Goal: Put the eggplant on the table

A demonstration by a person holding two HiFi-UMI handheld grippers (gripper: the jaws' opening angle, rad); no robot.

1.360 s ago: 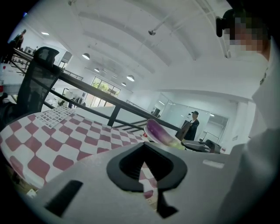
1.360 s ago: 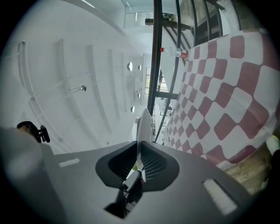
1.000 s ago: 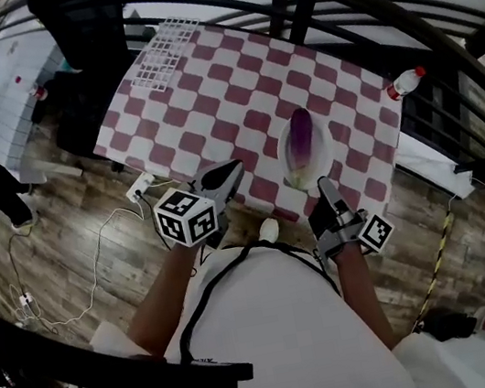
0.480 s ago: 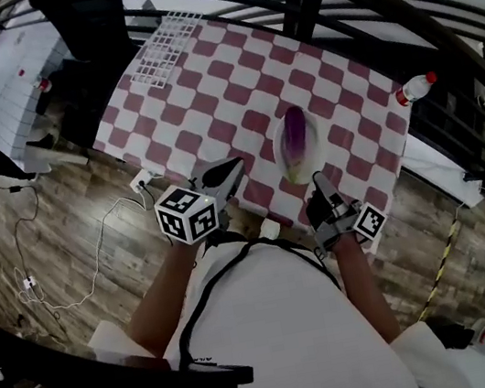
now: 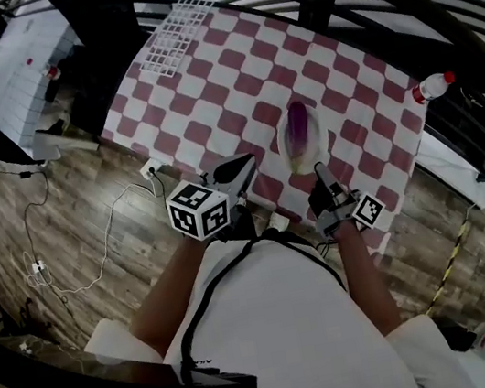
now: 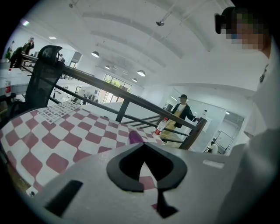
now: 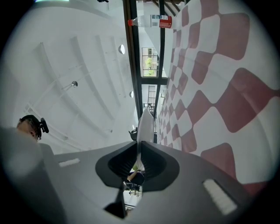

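Plate (image 5: 290, 156) lowered toward table (image 5: 230, 70), eggplant (image 5: 299, 123) in it, right tongs (image 5: 320, 170) gripping rim

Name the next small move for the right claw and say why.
Probably lower the right claw a little, until the white plate sits flat on the checked cloth, and only then open it. Its jaws pinch the plate's near rim, and the eggplant lies on the plate. The right gripper view shows the plate edge-on beside the cloth, and I cannot tell whether they touch.

Purple eggplant (image 5: 298, 121), lying lengthwise on white plate (image 5: 296, 161)
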